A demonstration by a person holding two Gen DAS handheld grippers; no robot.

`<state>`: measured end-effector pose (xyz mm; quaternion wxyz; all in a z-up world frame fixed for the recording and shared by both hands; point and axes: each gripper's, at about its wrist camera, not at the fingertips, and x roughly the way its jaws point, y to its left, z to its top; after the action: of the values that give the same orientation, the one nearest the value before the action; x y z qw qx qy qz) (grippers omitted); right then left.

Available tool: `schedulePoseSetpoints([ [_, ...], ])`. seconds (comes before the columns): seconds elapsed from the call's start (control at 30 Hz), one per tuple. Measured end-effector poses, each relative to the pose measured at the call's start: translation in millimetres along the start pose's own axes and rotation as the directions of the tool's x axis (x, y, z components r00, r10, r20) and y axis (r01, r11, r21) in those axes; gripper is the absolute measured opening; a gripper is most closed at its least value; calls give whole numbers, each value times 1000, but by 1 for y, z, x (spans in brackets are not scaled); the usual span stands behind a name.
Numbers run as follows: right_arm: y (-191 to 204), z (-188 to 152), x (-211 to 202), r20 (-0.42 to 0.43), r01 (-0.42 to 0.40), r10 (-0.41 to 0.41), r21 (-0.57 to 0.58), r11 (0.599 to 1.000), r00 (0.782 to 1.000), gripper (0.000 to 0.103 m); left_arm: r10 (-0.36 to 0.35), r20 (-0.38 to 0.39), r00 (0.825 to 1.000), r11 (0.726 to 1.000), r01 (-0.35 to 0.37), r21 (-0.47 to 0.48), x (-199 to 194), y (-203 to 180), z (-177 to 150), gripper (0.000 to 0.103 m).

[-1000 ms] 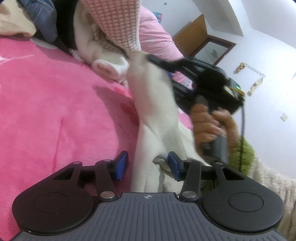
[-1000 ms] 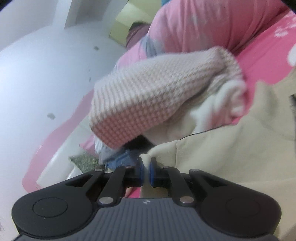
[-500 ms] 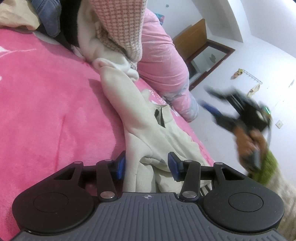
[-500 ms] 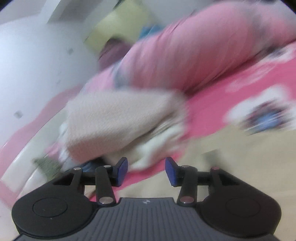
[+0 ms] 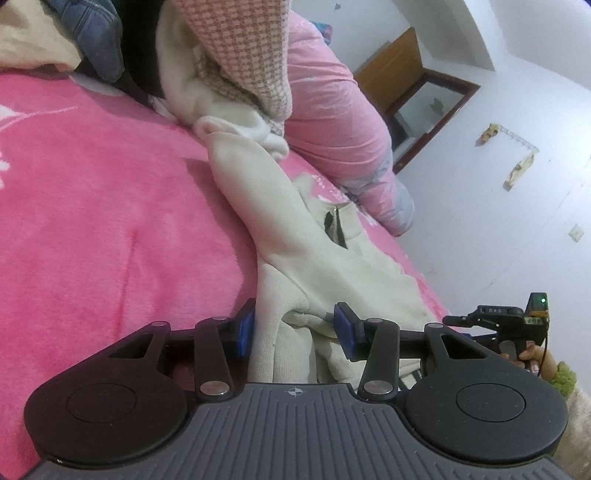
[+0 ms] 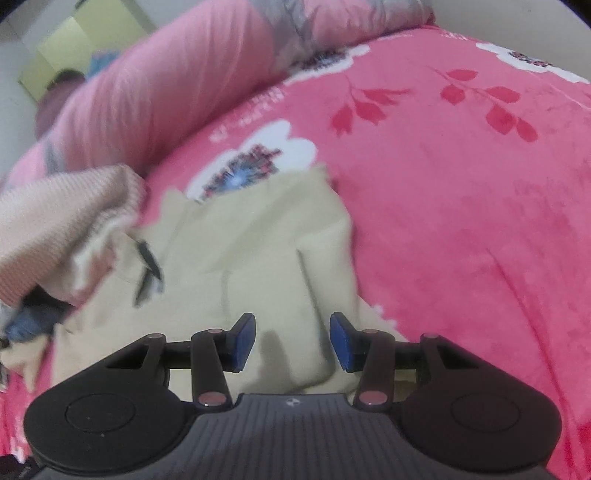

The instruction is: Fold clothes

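Two tools work one cream sweatshirt (image 5: 317, 258) spread on the pink bed (image 5: 92, 221). The left tool (image 5: 293, 334), lower centre, stands spread around bunched fabric, apparently anchoring it; the right tool (image 6: 291, 341) hangs spread and empty above the cloth, probably seeking another edge.

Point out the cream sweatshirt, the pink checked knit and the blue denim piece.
cream sweatshirt (image 5: 325, 258), left wrist view, on its body below the collar
pink checked knit (image 5: 243, 48), left wrist view, mid-panel
blue denim piece (image 5: 96, 33), left wrist view, folded edge
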<state>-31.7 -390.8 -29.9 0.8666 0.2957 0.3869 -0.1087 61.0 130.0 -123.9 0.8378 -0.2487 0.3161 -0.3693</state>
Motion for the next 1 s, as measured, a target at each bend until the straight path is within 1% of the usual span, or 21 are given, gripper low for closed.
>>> schedulePoseSetpoints([
  [0.1, -3, -6, -2, -18, -27, 27, -3, 1000, 999, 47, 9, -2, 1000, 1000, -9, 6, 0, -1, 0, 44],
  [0.2, -1, -10, -1, -18, -32, 31, -42, 999, 999, 41, 14, -3, 1000, 1000, -14, 11, 0, -1, 0, 44],
  [0.27, 1, -12, -1, -4, -19, 19, -68, 998, 1000, 28, 19, -4, 1000, 1000, -19, 13, 0, -1, -1, 44],
  [0.3, 2, -12, -2, 6, -10, 10, -76, 997, 1000, 12, 22, -5, 1000, 1000, -22, 15, 0, -2, -1, 44],
  [0.33, 3, -11, -3, 19, -7, 8, -81, 997, 1000, 10, 26, -6, 1000, 1000, -26, 18, 0, -2, -1, 44],
  [0.37, 6, -9, -8, 43, -16, 19, -83, 996, 999, 10, 28, -7, 1000, 999, -28, 20, -1, -3, -1, 44],
  [0.43, 14, -1, -26, 124, -53, 66, -103, 993, 990, 7, 27, -9, 1000, 999, -27, 19, -1, -2, -1, 44],
  [0.53, 24, 11, -62, 256, -106, 138, -133, 985, 957, 4, 6, -7, 1000, 1000, -6, 3, -2, 1, -1, 46],
  [0.57, 23, 13, -70, 286, -106, 142, -138, 985, 948, 4, -9, -7, 1000, 1000, 9, -5, -3, 2, -1, 49],
  [0.6, 19, 15, -73, 301, -96, 133, -133, 986, 944, 4, -22, -7, 1000, 1000, 22, -13, -3, 2, 0, 51],
  [0.67, 2, 14, -62, 271, -63, 85, -87, 994, 959, 4, -46, -5, 999, 998, 45, -34, -6, 4, 0, 53],
  [0.73, -18, 10, -42, 205, -29, 33, -25, 999, 978, 4, -74, 5, 997, 994, 74, -80, -9, 7, 1, 56],
  [0.77, -25, 7, -33, 178, -18, 18, -1, 1000, 984, 4, -91, 12, 996, 990, 91, -110, -11, 10, 2, 57],
  [0.8, -28, 5, -31, 175, -20, 18, 10, 1000, 984, 4, -104, 21, 994, 984, 106, -142, -12, 12, 2, 57],
  [0.9, -26, 4, -41, 223, -66, 61, 13, 998, 973, 4, -117, 41, 992, 965, 123, -231, -17, 19, 2, 57],
  [0.93, -25, 5, -46, 244, -78, 73, 8, 997, 967, 4, -110, 40, 993, 962, 117, -245, -19, 20, 3, 57],
  [1.0, -24, 8, -51, 267, -68, 70, -14, 998, 961, 4, -90, 25, 996, 964, 93, -248, -20, 17, 4, 57],
])
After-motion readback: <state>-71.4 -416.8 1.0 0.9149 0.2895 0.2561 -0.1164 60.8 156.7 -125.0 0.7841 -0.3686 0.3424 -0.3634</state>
